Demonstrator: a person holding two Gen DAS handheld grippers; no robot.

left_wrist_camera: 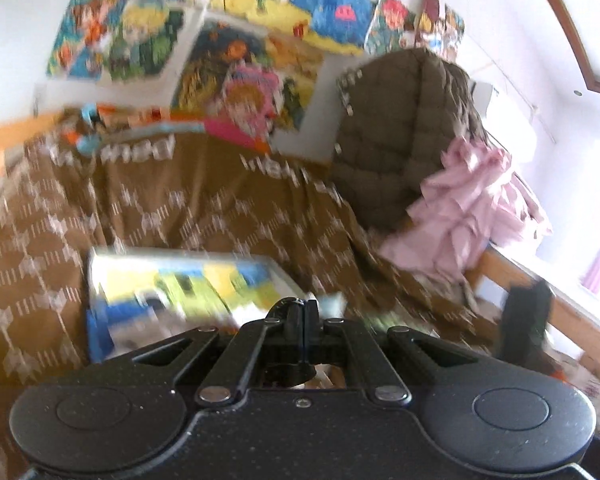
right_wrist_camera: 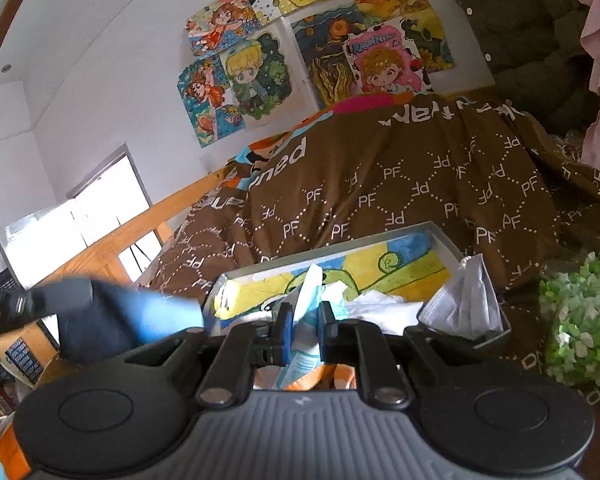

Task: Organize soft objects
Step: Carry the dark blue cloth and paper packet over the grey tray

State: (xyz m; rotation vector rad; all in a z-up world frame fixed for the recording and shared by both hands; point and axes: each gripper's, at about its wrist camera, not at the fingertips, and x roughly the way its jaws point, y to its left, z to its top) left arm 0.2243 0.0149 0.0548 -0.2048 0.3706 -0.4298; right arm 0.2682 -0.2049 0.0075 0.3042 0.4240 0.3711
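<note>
Packet (right_wrist_camera: 305, 320), white and pale blue (soft, crinkled), sits pinched in our right hand-held gripper (right_wrist_camera: 303, 322) over the box (right_wrist_camera: 440, 236); our left hand-held gripper (left_wrist_camera: 302, 316) is closed, empty.

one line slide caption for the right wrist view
Right tool shut on a white-and-blue packet over a painted box on the brown quilt.

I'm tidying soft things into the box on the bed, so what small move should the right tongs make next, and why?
Probably ease the right tongs forward over the box and let go. They are shut on a soft white and blue packet at the box's near edge, where a face mask already lies inside. The left tongs are shut and empty.
</note>
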